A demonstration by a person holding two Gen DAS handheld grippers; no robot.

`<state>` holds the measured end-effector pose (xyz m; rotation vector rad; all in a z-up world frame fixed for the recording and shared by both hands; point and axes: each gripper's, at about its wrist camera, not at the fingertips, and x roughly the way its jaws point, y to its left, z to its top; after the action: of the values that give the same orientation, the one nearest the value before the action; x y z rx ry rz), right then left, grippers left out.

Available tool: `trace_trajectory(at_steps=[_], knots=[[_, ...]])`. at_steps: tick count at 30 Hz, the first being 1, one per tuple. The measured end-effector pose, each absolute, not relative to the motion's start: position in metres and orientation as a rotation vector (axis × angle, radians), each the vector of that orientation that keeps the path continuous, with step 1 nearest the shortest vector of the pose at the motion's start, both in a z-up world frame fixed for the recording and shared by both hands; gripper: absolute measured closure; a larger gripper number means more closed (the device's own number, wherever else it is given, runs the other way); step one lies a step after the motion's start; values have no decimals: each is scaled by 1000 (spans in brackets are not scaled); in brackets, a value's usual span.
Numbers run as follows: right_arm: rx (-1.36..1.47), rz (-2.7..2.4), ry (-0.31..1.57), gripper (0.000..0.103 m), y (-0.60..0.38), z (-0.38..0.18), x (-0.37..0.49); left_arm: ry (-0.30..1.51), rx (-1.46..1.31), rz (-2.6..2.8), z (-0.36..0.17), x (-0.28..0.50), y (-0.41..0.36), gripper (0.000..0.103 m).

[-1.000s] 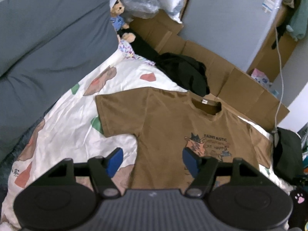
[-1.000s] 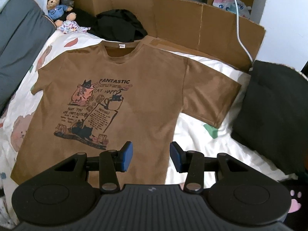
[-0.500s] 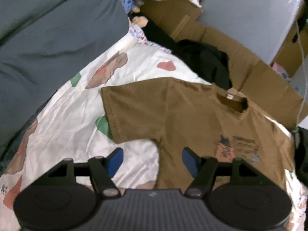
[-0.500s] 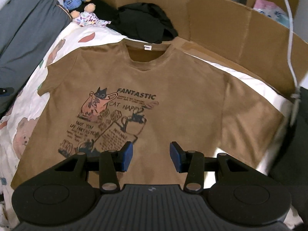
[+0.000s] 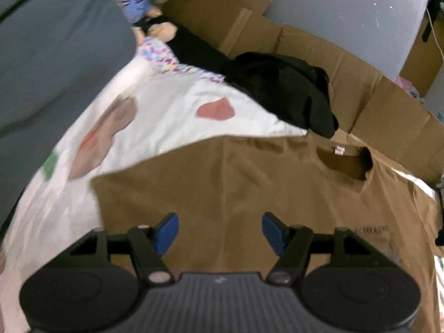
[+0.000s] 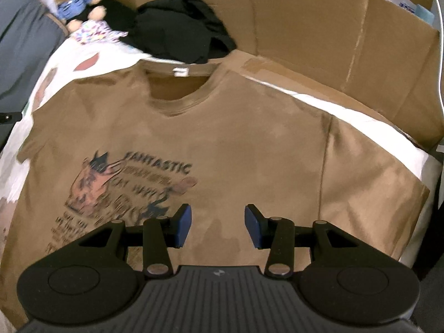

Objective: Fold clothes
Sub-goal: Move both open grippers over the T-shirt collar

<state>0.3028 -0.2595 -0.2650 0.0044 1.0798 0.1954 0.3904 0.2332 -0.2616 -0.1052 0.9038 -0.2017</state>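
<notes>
Hovering both grippers, left gripper point(image 5: 220, 231) and right gripper point(image 6: 217, 229), wide and empty over the flat brown T-shirt point(image 6: 249, 138), I feared pinching the bedsheet point(image 5: 166, 119) at 11 o'clock too.

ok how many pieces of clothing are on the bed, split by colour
brown t-shirt: 1
black garment pile: 1, though I cannot tell if it holds more than one piece
total: 2
</notes>
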Motion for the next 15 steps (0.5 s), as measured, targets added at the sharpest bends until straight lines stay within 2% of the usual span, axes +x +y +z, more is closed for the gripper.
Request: trace_trajectory(at_steps=[15], knots=[[-33,191,1010,56,-267,-282,394,855,-35,-386,-299,494,125,31]])
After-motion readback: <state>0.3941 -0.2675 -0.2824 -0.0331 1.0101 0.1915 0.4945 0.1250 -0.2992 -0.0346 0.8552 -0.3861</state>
